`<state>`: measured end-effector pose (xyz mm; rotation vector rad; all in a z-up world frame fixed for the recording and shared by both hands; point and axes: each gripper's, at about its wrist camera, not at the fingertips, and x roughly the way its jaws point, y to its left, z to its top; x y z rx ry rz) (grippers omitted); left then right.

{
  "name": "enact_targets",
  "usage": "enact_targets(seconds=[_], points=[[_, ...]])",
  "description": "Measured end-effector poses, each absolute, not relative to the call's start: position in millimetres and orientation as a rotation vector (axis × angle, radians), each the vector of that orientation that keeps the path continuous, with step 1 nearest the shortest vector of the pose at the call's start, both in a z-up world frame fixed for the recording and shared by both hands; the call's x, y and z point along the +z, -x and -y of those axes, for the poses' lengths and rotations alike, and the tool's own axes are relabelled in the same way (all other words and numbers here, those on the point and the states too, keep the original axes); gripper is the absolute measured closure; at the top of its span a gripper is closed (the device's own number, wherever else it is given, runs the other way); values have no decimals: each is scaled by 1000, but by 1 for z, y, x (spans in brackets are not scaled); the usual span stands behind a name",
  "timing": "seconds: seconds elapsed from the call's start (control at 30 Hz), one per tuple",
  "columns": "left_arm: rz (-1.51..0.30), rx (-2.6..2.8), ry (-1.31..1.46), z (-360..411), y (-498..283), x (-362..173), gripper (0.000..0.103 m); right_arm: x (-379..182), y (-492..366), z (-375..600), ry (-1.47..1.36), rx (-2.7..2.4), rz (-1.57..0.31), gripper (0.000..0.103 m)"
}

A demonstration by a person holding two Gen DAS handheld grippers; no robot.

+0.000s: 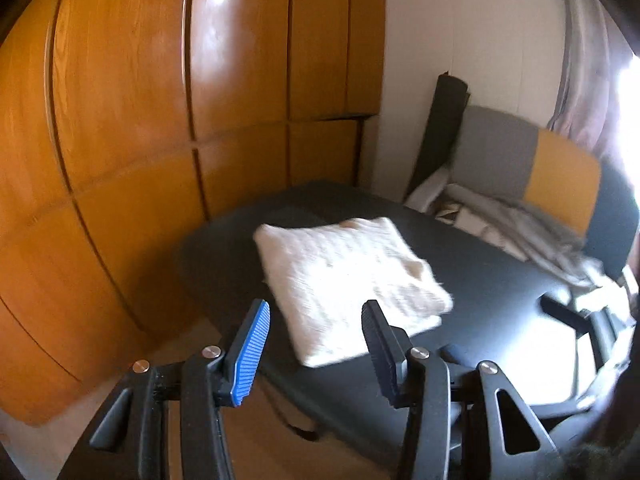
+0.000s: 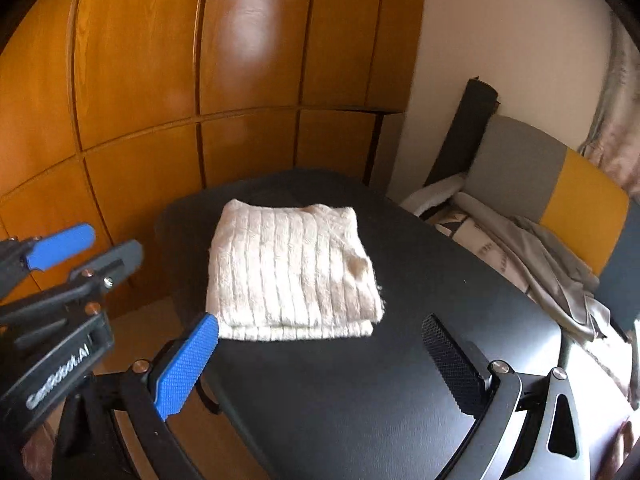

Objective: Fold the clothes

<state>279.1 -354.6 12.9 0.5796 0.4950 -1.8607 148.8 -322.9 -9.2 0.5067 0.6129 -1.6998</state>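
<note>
A cream ribbed knit garment (image 2: 290,272) lies folded into a neat square on the dark table (image 2: 360,392); it also shows in the left wrist view (image 1: 348,284). My left gripper (image 1: 316,316) is open and empty, held above the table's near left edge, just short of the garment. It also shows at the left of the right wrist view (image 2: 88,240). My right gripper (image 2: 320,336) is open and empty, above the table, in front of the garment.
A wooden wardrobe (image 2: 160,80) stands behind and left of the table. A grey and yellow chair (image 2: 560,184) at the right holds a heap of loose pale clothes (image 2: 532,256). A dark rolled mat (image 2: 468,128) leans on the wall.
</note>
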Motion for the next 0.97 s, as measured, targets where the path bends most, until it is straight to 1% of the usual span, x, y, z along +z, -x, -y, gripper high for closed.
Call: enact_targets(seconds=[0.17,0.37,0.67,0.97], points=[[-525,-1834,-570,355,-279,12,54,-20,-153,321,-487,-1705,-670,0],[-544,-1808,-589,362,-281,5,54,-19,-150,322,-496,-1696,-647,0],[-596,-1797,-628,368,-284,-7,54,-21,-155,325,-493,-1674,-662,0],[-569,-1800,-595,365,-283,-6,55,-25,-154,327,-510,-1665,-672,0]])
